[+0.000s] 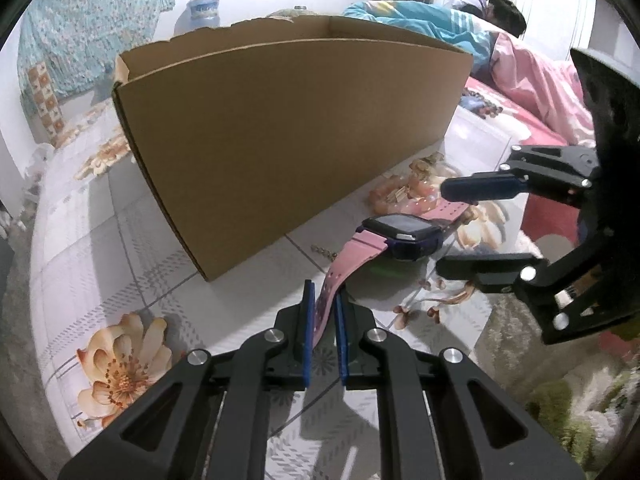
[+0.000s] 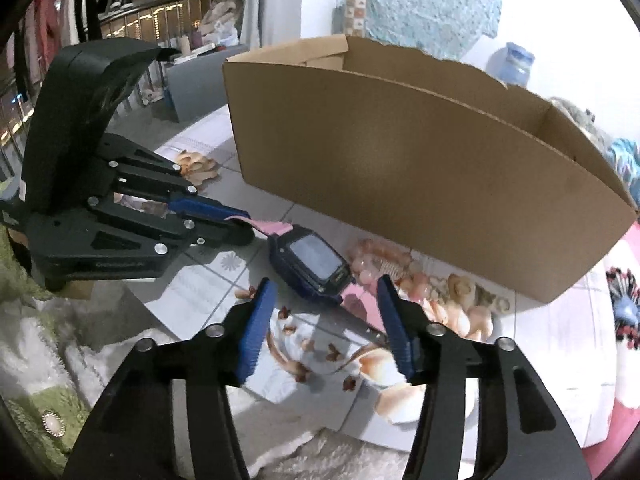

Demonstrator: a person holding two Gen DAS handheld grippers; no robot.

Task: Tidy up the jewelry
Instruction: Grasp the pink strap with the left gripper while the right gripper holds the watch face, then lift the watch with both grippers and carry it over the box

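Note:
A watch point(image 1: 400, 236) with a dark blue body and pink strap point(image 1: 348, 272) lies on the floral table cover in front of an open cardboard box point(image 1: 288, 144). My left gripper point(image 1: 324, 300) is shut on the near end of the strap. In the right wrist view the left gripper point(image 2: 244, 224) pinches the strap point(image 2: 272, 226) from the left. My right gripper point(image 2: 326, 292) stands open, its blue fingertips on either side of the watch point(image 2: 312, 264) body's near end, not pressing on it. Pink beads point(image 2: 376, 258) lie heaped just behind the watch, against the box point(image 2: 400, 184).
A thin chain point(image 1: 324, 251) lies by the box's front corner. A person lies under a pink blanket point(image 1: 520, 68) behind the table. A water bottle point(image 1: 204, 12) stands beyond the box. A shaggy rug point(image 2: 60, 360) with a round brooch point(image 2: 52, 424) borders the table.

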